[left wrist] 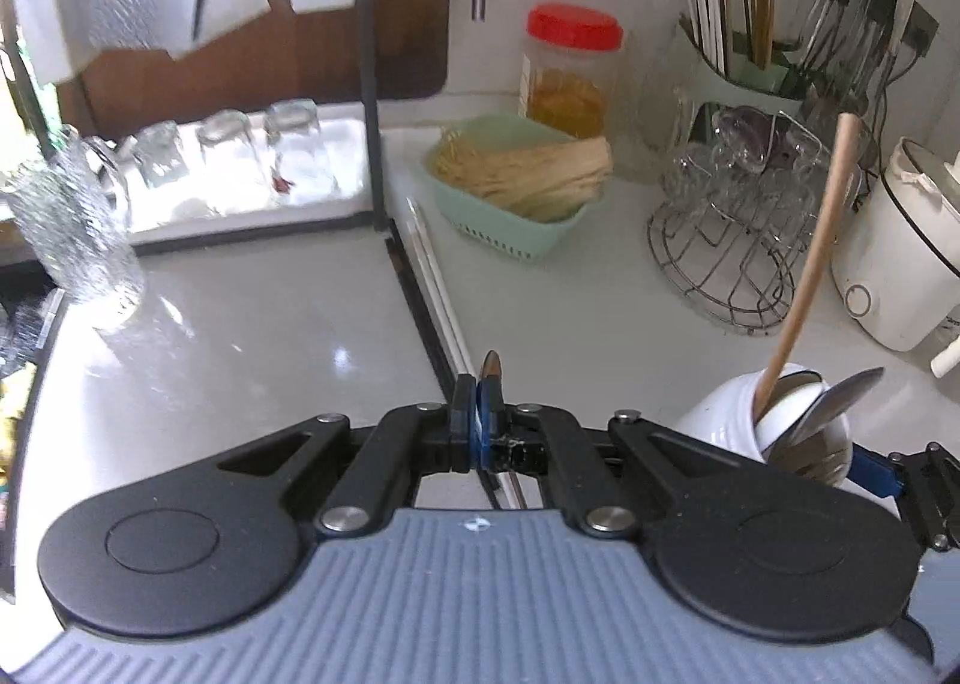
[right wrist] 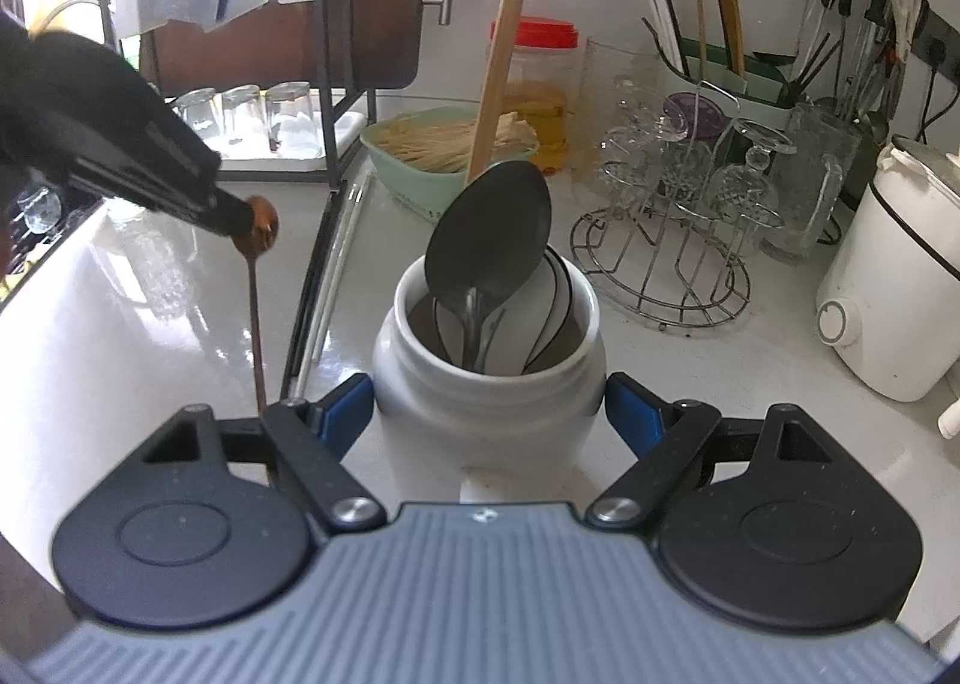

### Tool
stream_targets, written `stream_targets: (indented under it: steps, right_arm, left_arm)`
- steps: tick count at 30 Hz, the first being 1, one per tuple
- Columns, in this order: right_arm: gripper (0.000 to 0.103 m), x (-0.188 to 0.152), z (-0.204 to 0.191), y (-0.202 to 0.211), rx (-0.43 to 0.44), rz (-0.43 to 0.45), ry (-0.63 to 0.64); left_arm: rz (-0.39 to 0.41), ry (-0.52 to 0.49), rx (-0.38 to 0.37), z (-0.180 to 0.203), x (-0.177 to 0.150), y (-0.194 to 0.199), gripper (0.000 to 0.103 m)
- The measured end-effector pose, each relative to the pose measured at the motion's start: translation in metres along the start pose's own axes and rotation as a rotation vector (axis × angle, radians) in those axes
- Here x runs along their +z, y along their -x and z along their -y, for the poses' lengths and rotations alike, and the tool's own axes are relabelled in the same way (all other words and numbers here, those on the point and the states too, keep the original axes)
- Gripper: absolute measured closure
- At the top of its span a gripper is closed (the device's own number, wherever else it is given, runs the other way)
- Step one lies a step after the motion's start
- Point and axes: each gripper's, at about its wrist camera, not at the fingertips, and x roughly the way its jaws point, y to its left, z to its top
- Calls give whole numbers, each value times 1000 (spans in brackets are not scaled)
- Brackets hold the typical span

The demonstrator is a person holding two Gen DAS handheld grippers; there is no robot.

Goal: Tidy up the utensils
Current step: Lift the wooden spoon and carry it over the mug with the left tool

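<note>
White jar (right wrist: pixel 486 384) between right gripper (right wrist: pixel 489 414) fingers, perhaps touching.

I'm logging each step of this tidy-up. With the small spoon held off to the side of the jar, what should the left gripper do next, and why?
Probably swing the left gripper right, over the white jar, then lower the copper spoon in. It is shut on the spoon's bowl, the handle hanging beside the jar, while the right gripper fingers flank the jar, which already holds a large spoon and wooden handle.
</note>
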Motion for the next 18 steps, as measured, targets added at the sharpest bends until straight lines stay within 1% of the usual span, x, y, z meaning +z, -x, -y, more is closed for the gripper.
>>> stream_targets:
  steps: [7,9,14,18]
  right_arm:
    - [17,-3,-5,1,19,19,13]
    - [17,-4,-6,1,20,27,12]
    - [17,-3,-6,1,33,29,23]
    - [17,-2,-7,1,39,26,25]
  left_arm:
    - [77,9,28,4,-1,33,101]
    - [87,21,25,4,-1,39,102]
    - [108,0,22,5,0,51,102]
    - [146,17,25,3,5,65,102]
